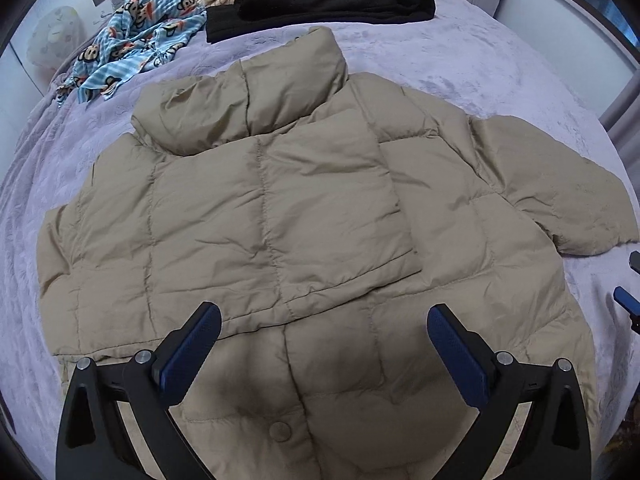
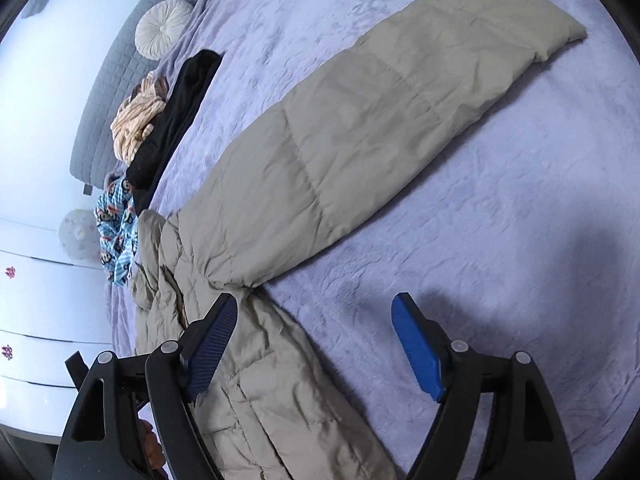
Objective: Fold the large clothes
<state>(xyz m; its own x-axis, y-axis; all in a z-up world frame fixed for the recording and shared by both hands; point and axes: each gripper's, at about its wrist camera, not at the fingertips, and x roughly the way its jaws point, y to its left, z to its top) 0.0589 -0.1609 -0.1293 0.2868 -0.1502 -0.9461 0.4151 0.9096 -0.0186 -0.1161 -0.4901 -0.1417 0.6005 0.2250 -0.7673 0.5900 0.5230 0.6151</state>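
On lilac bedspread (image 1: 440,64): tan puffer jacket (image 1: 280,208) flat; left gripper (image 1: 324,344) and right gripper (image 2: 316,344) fingers released, empty.

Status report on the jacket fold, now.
Left gripper open, above jacket hem. Right gripper open beside outstretched sleeve. One sleeve already folded across jacket. Other clothes lie apart.

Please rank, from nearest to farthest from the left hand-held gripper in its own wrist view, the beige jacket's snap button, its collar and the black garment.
From the left hand-held gripper:
1. Snap button, between its fingers, low centre.
2. Collar, mid-frame.
3. Black garment, top of the bed.
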